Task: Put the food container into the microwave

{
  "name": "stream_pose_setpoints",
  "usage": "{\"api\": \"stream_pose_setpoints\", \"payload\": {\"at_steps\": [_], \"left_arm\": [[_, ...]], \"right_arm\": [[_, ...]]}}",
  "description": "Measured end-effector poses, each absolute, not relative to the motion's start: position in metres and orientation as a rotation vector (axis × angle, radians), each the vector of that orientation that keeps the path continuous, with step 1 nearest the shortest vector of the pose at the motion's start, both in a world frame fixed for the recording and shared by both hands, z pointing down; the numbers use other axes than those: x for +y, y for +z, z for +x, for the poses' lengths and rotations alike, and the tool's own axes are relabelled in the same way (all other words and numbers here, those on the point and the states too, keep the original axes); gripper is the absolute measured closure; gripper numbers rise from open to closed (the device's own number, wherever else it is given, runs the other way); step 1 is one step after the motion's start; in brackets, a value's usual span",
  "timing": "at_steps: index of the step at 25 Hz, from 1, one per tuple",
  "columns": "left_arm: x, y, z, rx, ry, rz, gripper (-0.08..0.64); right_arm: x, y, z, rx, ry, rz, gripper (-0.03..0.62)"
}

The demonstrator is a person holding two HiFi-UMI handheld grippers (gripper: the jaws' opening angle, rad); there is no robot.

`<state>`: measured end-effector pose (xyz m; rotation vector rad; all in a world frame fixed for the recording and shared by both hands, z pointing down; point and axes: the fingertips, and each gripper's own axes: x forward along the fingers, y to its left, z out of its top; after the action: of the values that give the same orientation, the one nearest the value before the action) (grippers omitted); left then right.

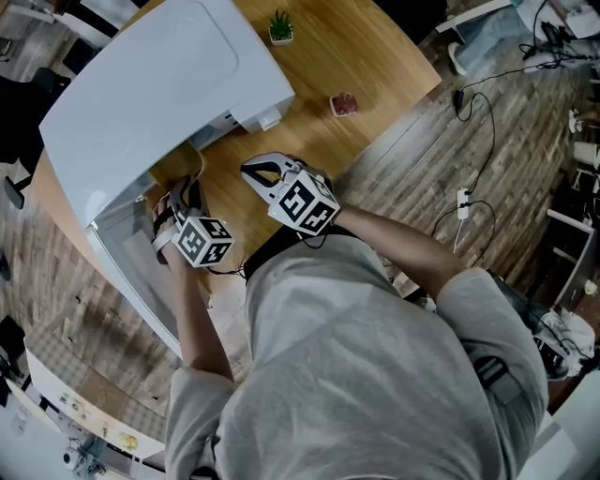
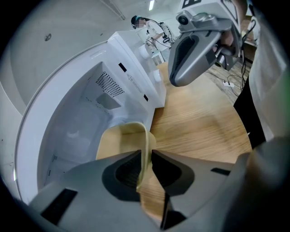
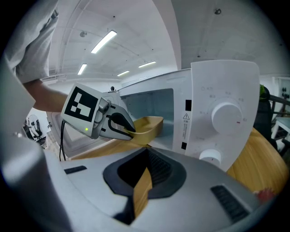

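A white microwave [image 1: 159,84] stands on the wooden table [image 1: 366,56] with its door [image 1: 131,272] swung open at the lower left. The beige food container [image 2: 122,138] sits at the mouth of the cavity, seen too in the right gripper view as the container [image 3: 149,127]. My left gripper [image 2: 146,158] straddles the container's near wall, its jaws a little apart and not pressing on it. In the head view the left gripper [image 1: 183,202] reaches into the opening. My right gripper [image 3: 147,170] is shut and empty, hovering over the table in front of the microwave [image 3: 222,90].
A small potted plant [image 1: 280,27] and a small reddish object [image 1: 344,104] sit on the table beyond the microwave. The round table's edge runs along the right. Cables [image 1: 473,122] lie on the wooden floor.
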<state>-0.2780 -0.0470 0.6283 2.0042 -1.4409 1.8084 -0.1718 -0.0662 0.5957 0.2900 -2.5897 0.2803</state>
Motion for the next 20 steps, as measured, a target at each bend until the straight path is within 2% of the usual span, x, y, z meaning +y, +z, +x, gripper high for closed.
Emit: {"api": "stream_pose_setpoints", "payload": {"at_steps": [20], "left_arm": [[-0.064,0.623,-0.301,-1.499,1.783,1.999,0.474]], "right_arm": [[-0.092,0.588,-0.173,-2.590,0.375,0.421,0.588]]}}
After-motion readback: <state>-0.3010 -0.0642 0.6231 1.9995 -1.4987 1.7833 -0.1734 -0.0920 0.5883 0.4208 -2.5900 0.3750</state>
